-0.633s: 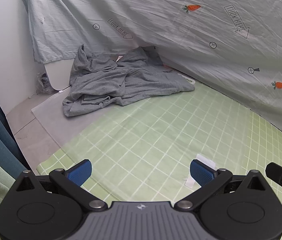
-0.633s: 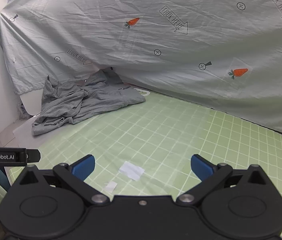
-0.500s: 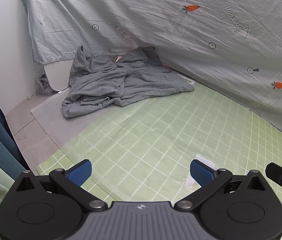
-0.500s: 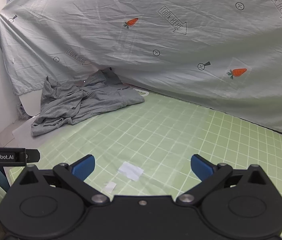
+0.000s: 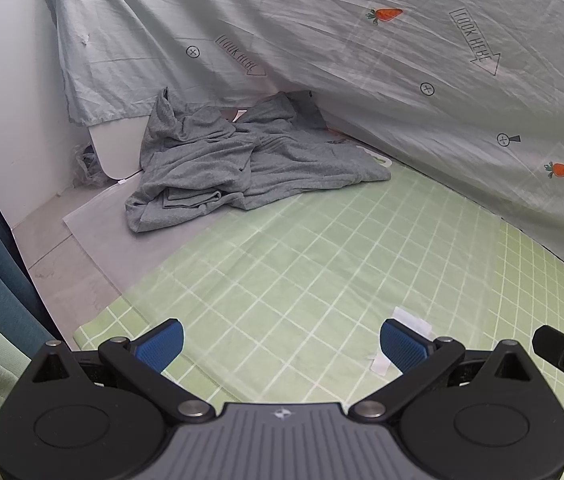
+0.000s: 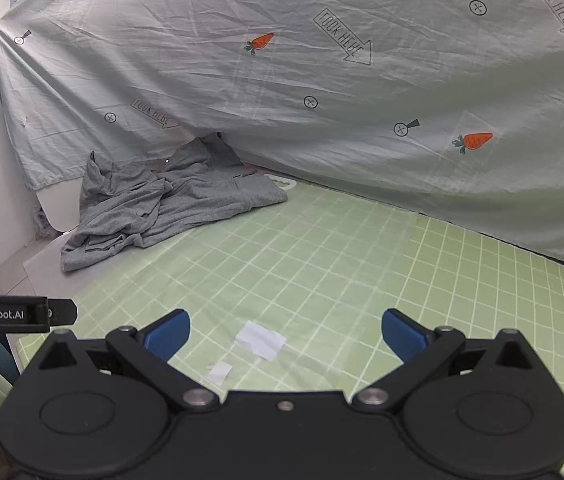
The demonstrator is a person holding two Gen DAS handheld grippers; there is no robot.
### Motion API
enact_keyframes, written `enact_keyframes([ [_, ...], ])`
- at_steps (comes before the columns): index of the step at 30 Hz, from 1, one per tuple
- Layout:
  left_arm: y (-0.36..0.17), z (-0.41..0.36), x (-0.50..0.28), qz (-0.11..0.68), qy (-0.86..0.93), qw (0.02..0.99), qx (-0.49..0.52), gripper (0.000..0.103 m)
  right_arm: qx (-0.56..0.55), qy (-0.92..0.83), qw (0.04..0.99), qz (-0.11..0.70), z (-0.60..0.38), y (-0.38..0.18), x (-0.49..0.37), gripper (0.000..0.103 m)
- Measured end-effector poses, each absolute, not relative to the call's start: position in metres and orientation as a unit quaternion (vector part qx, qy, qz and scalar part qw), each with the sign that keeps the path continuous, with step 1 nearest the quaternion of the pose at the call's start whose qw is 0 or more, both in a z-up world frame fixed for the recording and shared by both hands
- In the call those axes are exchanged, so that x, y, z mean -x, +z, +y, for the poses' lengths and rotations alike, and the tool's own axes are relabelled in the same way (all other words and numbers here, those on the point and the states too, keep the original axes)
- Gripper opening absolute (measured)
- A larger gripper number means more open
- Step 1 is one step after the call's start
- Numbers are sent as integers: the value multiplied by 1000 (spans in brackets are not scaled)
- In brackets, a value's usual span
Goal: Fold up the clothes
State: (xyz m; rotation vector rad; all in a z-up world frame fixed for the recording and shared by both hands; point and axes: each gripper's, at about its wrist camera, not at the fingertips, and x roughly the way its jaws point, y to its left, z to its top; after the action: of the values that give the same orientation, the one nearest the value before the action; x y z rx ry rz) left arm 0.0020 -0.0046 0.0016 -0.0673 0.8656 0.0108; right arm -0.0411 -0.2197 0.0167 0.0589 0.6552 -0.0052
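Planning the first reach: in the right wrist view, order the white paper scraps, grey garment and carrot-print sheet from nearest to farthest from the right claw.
1. White paper scraps, just ahead between its fingers.
2. Grey garment, far left, crumpled.
3. Carrot-print sheet, draped across the back.

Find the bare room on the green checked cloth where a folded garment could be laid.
Free: the wide middle of the green checked cloth, bordered by the carrot-print sheet behind and the white paper scraps near the open tongs. Crowded: the far left corner, where the crumpled grey garment lies.
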Motion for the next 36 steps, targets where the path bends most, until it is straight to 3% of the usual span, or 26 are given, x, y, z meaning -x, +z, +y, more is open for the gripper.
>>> enact_keyframes([
  [36,-3,-1,-3,424,-2,905,34,103,-32,-9,944,328,-222,20,38,103],
])
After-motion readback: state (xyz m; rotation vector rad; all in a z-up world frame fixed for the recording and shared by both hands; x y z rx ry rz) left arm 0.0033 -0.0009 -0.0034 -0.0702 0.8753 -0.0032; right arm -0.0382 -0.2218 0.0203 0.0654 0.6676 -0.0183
